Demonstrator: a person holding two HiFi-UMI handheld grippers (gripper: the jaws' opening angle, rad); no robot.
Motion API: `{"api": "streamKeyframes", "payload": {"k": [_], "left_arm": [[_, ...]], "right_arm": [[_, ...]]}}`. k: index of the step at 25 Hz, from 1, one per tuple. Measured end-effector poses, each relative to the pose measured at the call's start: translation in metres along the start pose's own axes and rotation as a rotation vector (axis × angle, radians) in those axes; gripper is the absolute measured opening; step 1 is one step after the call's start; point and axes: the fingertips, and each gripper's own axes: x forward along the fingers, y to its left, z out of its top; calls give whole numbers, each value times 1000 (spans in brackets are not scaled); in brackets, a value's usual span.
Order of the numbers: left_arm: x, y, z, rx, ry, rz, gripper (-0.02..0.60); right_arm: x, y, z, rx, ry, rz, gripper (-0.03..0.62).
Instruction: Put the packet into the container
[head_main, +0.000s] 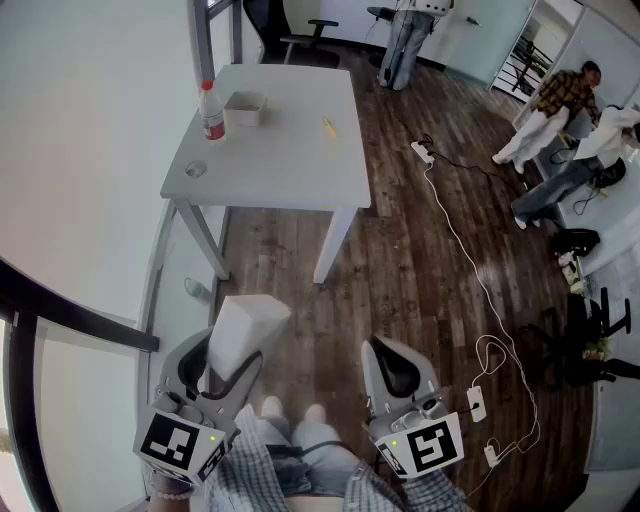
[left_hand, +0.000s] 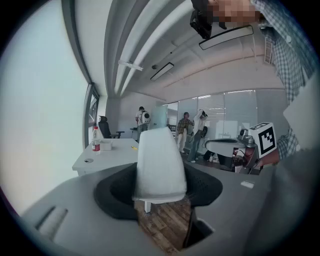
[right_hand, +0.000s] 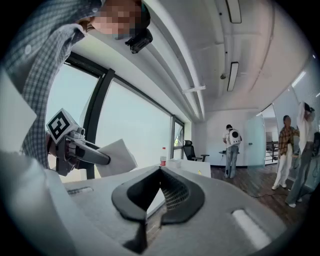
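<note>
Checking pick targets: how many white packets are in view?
1: the white packet, gripped in the left gripper, above the floor. None visible on the table; container contents unclear.

1. Head view: from above, steeply down, table (head_main: 270, 150) far ahead.
2. Left gripper view: low, facing forward, packet (left_hand: 159, 165) close up, same table beyond.
3. Right gripper view: level, facing that table too.

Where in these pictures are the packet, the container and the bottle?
packet (head_main: 245, 325): head view, the middle of its white face.
container (head_main: 245, 117): head view, its near wall.
bottle (head_main: 212, 122): head view, its lower body, at the label.
</note>
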Motion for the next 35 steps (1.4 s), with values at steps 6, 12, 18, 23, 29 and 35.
{"api": "streamKeyframes", "payload": {"k": [6,12,18,23,29,35], "left_arm": [[-4,7,-3,16,6,1,259],[-5,13,-4,19,9,0,259],[-5,22,-3,10,-6,-7,259],[-6,34,0,14,-14,-16,259],[-8,48,2,28,-26,-26,259],[-13,61,-1,34,-29,-37,259]], "right_arm": [[5,8,-3,-1,14,3,-3],[7,13,-3,-1,21,2,-2],[10,19,-3,-31,25,-5,-2],[17,23,-2,-32,35,-32,-2],[23,30,0,-44,30,-61,-2],[26,35,-2,-46,31,-87,-2]]}}
